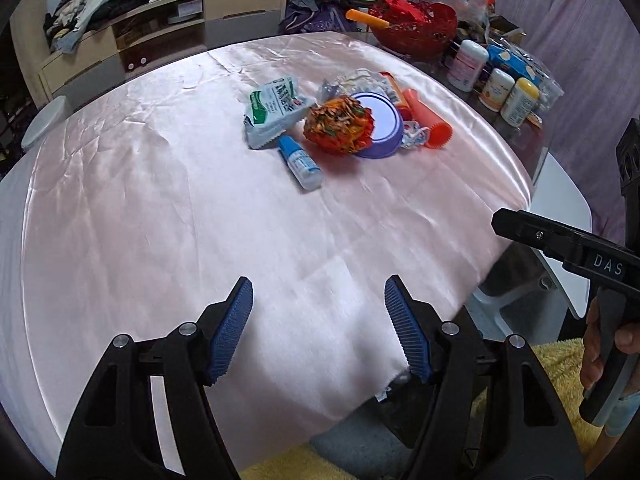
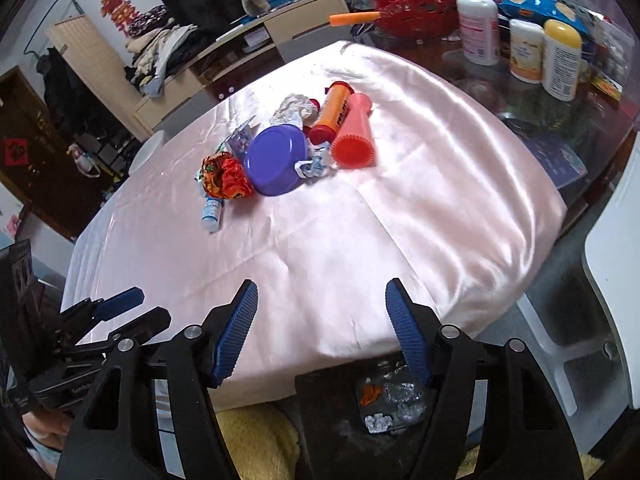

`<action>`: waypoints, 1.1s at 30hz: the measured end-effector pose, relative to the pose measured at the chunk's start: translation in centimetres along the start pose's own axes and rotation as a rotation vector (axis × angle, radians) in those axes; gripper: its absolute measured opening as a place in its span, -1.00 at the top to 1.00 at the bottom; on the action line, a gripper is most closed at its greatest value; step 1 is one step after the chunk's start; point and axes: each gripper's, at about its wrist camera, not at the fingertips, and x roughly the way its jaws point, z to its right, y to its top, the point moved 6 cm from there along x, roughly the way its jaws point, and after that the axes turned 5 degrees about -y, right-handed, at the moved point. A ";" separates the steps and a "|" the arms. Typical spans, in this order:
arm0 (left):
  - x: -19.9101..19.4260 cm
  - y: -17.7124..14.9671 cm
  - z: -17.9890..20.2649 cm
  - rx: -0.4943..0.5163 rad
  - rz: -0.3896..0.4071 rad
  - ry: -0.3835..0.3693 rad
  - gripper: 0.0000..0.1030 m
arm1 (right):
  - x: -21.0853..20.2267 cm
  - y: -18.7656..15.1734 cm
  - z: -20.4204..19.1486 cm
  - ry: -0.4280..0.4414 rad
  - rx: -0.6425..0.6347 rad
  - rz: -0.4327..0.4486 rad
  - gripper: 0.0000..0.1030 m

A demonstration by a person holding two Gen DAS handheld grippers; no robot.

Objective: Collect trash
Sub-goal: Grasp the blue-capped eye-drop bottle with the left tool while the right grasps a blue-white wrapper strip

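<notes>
A pile of trash lies on the pink satin tablecloth (image 1: 160, 220): a green-white wrapper (image 1: 274, 110), a crumpled orange wrapper (image 1: 338, 124), a purple lid (image 1: 380, 124), a small blue-capped bottle (image 1: 300, 162), a red tube (image 1: 430, 120) and an orange tube (image 2: 334, 110). My left gripper (image 1: 319, 328) is open and empty above the near cloth. My right gripper (image 2: 320, 330) is open and empty over the table's near edge, above a dark bin (image 2: 384, 400) holding several scraps. The pile also shows in the right wrist view (image 2: 276, 166).
Lotion bottles (image 1: 468, 66) and a red basket (image 1: 416, 28) stand on the bare table at the far right. A white chair (image 2: 616, 280) is at the right. Cabinets with clothes (image 1: 120, 32) line the back wall. A yellow towel (image 2: 256, 432) lies below.
</notes>
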 end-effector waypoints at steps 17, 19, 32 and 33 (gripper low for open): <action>6.6 5.8 -1.6 -0.058 -0.035 -0.020 0.08 | 6.8 5.6 -1.2 -0.001 -0.047 -0.036 -0.01; 6.9 6.4 -1.8 -0.061 -0.034 -0.023 0.12 | 7.1 6.1 -1.3 -0.009 -0.055 -0.031 0.00; 7.4 7.2 -2.2 -0.052 -0.031 -0.022 0.64 | 7.9 7.4 -0.6 -0.040 -0.068 -0.010 0.69; 7.2 7.0 -2.2 -0.052 -0.032 -0.023 0.64 | 7.8 7.4 -0.7 -0.042 -0.074 -0.011 0.70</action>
